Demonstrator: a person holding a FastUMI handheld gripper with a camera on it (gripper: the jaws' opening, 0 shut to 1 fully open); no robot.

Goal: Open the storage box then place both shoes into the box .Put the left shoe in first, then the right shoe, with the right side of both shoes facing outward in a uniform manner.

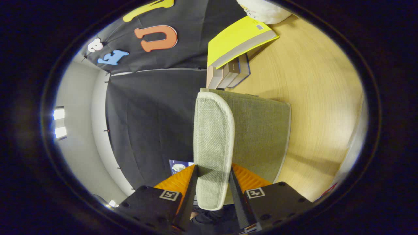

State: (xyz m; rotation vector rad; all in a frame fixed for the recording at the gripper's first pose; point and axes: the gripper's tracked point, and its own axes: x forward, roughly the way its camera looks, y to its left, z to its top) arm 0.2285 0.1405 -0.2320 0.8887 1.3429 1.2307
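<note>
The view is rolled sideways, so the wooden table stands to the right. The storage box is green-grey woven fabric with a pale trim and lies just beyond the fingers. Its lid, a rounded fabric flap with a white edge, runs out from between the fingers and stands lifted off the box. My gripper is shut on the lid, with a black finger pressing on either side of it near its edge.
Behind the box, a yellow book lies on a stack of books on the table. A white soft object sits past the books. The booth's black cloth wall rises beside the table's edge.
</note>
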